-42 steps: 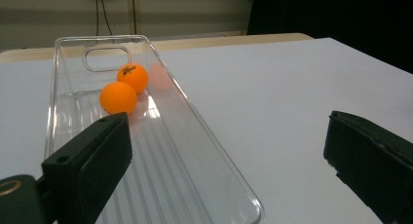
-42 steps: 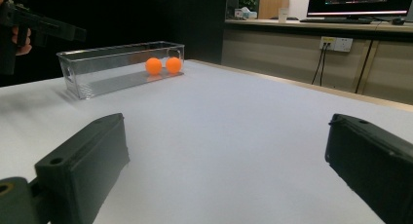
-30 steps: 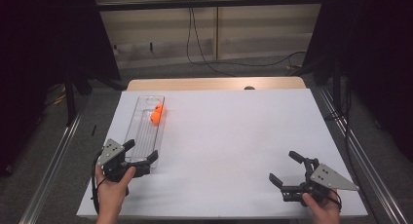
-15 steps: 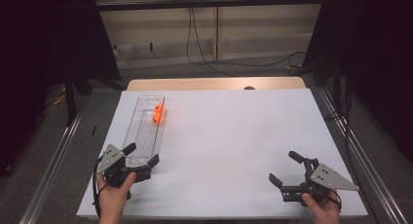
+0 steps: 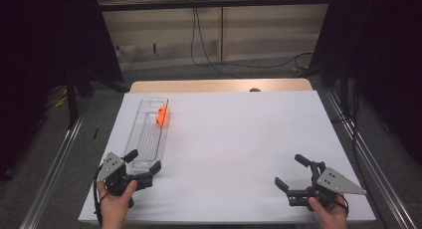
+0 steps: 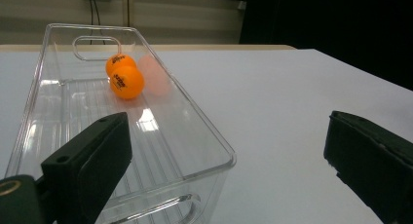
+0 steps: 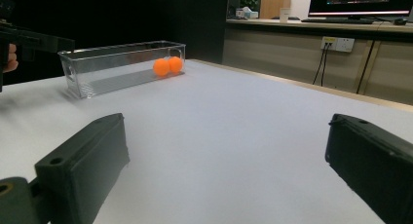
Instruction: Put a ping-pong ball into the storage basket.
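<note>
Well, the long clear plastic bin (image 5: 151, 131) is the landmark here, lying lengthwise on the white tabletop (image 5: 239, 139). At its near end, on the left of the scene, the left gripper (image 5: 144, 162) hovers with its jaws spread wide, one jaw over the bin's interior and the other outside its right-hand wall, as the left gripper view shows. Nothing is between them. The two orange table-tennis balls (image 6: 124, 77) sit touching each other at the bin's far end, against its right wall, close to the cut-out handle there. Well to the right of the bin, near the front edge of the tabletop, the right gripper (image 5: 290, 172) is low, jaws also gaping and empty.

To my eye the step is a reach for either the bin's end or the balls. If the bin, I would straddle the short near wall squarely and close slowly, since thin clear plastic slips and flexes. If a ball, travel along the bin's inside, keep the jaws clear of both walls, and take the nearer ball first.
</note>
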The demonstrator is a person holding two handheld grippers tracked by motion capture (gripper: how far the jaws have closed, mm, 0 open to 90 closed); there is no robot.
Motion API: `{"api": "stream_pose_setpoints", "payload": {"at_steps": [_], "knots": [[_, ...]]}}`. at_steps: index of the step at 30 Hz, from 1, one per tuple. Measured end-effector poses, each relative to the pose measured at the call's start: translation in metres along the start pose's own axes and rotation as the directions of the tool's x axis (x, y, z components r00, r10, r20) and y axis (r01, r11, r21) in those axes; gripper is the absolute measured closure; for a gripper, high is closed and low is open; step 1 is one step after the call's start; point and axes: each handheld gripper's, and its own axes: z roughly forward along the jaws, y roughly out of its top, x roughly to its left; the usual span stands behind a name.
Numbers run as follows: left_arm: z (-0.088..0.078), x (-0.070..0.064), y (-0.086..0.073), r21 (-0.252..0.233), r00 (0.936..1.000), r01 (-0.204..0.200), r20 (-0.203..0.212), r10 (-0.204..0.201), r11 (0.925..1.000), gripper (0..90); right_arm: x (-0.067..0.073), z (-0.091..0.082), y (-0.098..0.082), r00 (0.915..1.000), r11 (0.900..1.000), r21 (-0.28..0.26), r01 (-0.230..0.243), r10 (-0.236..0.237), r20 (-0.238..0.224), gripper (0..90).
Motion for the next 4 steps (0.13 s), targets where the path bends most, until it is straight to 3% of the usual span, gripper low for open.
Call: {"api": "stream_pose_setpoints", "payload": {"at_steps": [4], "knots": [[-0.0002,-0.0003,-0.0001,-0.008,1.0,0.004,0.005,-0.004,1.0,3.6,-0.0003,0.0,-0.0003,1.0,1.0,0.002,-0.002,0.002,0.002,1.2]]}}
